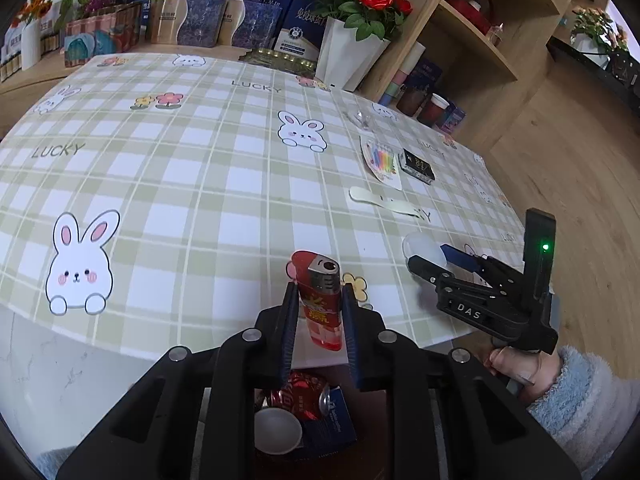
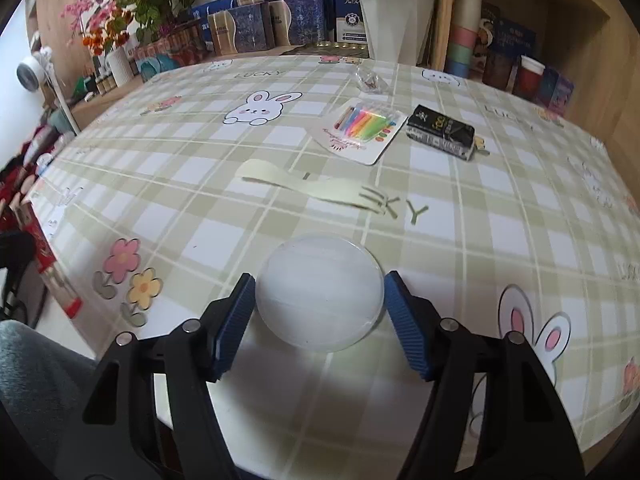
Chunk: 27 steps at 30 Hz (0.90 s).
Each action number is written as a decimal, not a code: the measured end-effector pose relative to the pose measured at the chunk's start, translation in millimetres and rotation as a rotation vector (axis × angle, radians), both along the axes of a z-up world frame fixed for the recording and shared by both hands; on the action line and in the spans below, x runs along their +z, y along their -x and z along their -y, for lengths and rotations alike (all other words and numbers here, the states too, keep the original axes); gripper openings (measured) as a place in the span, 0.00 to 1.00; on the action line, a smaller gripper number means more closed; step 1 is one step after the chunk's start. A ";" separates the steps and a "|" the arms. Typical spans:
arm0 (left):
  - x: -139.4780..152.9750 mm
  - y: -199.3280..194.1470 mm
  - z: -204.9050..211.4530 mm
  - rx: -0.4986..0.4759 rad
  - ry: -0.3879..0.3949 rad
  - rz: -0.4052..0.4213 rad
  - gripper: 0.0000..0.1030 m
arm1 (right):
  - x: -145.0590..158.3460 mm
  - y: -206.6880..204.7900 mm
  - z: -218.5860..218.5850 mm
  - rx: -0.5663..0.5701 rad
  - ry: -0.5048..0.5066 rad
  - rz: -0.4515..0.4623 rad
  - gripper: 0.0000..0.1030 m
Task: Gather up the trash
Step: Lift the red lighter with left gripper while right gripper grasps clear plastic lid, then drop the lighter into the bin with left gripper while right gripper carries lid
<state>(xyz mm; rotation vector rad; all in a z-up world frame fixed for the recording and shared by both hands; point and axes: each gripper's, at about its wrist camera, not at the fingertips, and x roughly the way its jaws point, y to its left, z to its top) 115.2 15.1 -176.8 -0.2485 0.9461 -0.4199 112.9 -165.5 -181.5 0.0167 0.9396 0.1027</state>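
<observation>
My left gripper (image 1: 319, 300) is shut on a red lighter (image 1: 322, 304), held upright past the table's near edge, above a bin (image 1: 332, 432) that holds a crushed red can (image 1: 304, 396), a white cup (image 1: 277, 430) and a blue carton. My right gripper (image 2: 320, 300) is open, its fingers either side of a round translucent lid (image 2: 320, 290) lying on the checked tablecloth; it also shows in the left wrist view (image 1: 440, 260). Farther on lie a pale plastic fork (image 2: 312, 190), a candle pack (image 2: 362, 128), a black box (image 2: 440, 132) and a clear wrapper (image 2: 370, 78).
The round table (image 1: 180, 168) has a bunny-print cloth. At its far edge stand a white flower pot (image 1: 348, 56), gift boxes (image 1: 208, 20) and a wooden shelf (image 1: 472, 36) with cups. A wooden floor lies to the right.
</observation>
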 end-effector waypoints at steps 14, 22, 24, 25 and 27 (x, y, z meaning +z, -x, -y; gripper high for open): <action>6.6 38.5 1.5 0.004 0.043 -0.016 0.20 | 24.6 93.3 16.7 -0.102 -0.148 0.031 0.65; 5.2 69.6 5.1 -0.021 0.036 -0.016 0.20 | 30.3 133.8 9.7 -0.095 -0.167 0.036 0.65; 1.3 77.5 5.0 -0.029 0.031 -0.027 0.20 | 31.1 142.7 6.8 -0.094 -0.177 0.038 0.65; -1.1 81.1 5.1 -0.032 0.029 -0.035 0.20 | 31.8 144.6 6.1 -0.091 -0.179 0.039 0.65; -9.7 88.4 4.8 -0.036 0.036 -0.069 0.20 | 33.5 150.4 3.5 -0.085 -0.183 0.044 0.65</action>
